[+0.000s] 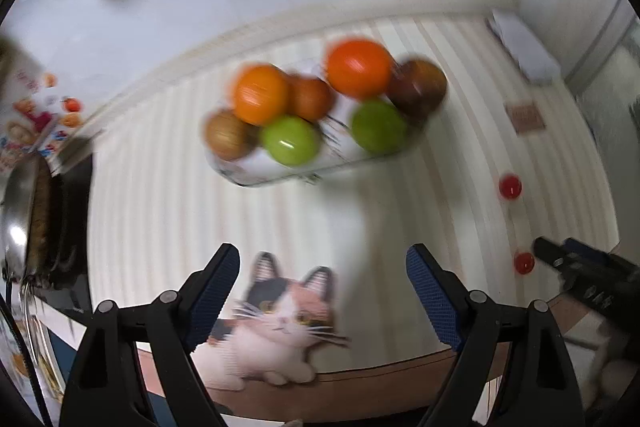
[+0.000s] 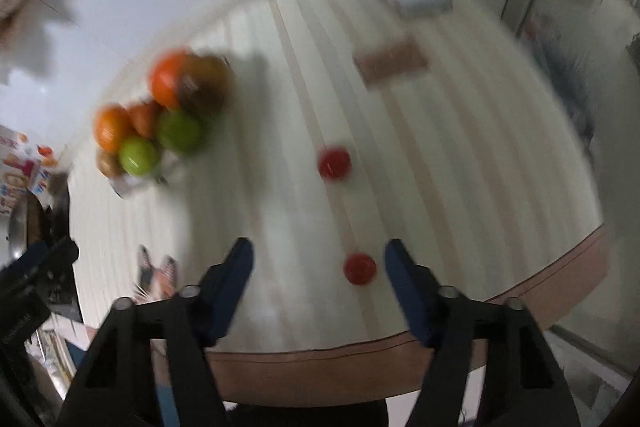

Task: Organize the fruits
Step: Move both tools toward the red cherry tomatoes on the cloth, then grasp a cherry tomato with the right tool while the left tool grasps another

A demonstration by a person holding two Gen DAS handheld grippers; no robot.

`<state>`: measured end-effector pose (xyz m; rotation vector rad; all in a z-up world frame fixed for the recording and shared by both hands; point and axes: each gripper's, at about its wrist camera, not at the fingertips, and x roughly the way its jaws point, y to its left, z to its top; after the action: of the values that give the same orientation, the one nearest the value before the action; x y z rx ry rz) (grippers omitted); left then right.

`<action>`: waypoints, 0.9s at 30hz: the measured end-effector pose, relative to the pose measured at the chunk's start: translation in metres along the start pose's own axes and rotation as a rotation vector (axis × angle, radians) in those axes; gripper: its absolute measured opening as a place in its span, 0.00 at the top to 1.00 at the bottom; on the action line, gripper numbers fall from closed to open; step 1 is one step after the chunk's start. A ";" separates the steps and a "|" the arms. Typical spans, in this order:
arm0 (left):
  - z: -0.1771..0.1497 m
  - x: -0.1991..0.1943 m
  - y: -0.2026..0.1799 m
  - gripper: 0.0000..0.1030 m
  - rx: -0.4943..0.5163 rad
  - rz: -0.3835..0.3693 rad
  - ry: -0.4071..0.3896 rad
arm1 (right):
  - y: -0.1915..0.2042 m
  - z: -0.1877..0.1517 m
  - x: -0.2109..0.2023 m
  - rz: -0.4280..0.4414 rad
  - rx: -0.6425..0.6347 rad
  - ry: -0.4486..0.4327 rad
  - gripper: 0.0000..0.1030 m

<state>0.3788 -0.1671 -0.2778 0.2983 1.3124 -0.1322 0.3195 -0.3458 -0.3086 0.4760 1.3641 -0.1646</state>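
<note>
Evidently most of the work is done: a clear shallow tray [image 1: 256, 175] on the striped cream surface [image 1: 168, 187] holds orange, green and brown round fruits. Two small red round fruits [image 2: 360, 268] lie loose, well apart from it. The right claw [image 2: 318, 285] gapes wide just beside the nearer one; closing on it looks next. The left claw [image 1: 322, 291] hangs wide, empty.
</note>
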 end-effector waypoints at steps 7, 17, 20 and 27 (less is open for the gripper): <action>0.012 0.056 -0.043 0.17 0.051 -0.050 0.162 | -0.021 -0.022 0.058 -0.008 -0.016 0.099 0.55; 0.036 0.076 -0.092 0.17 0.037 -0.265 0.216 | -0.041 -0.020 0.036 -0.040 -0.041 -0.050 0.73; 0.049 0.084 -0.115 0.22 0.028 -0.345 0.230 | -0.059 -0.006 0.026 -0.046 -0.011 -0.078 0.73; 0.061 0.093 -0.161 0.43 0.097 -0.377 0.218 | -0.103 0.017 0.020 -0.074 0.044 -0.092 0.73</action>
<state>0.4170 -0.3318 -0.3766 0.1465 1.5725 -0.4938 0.2992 -0.4421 -0.3497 0.4497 1.2905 -0.2746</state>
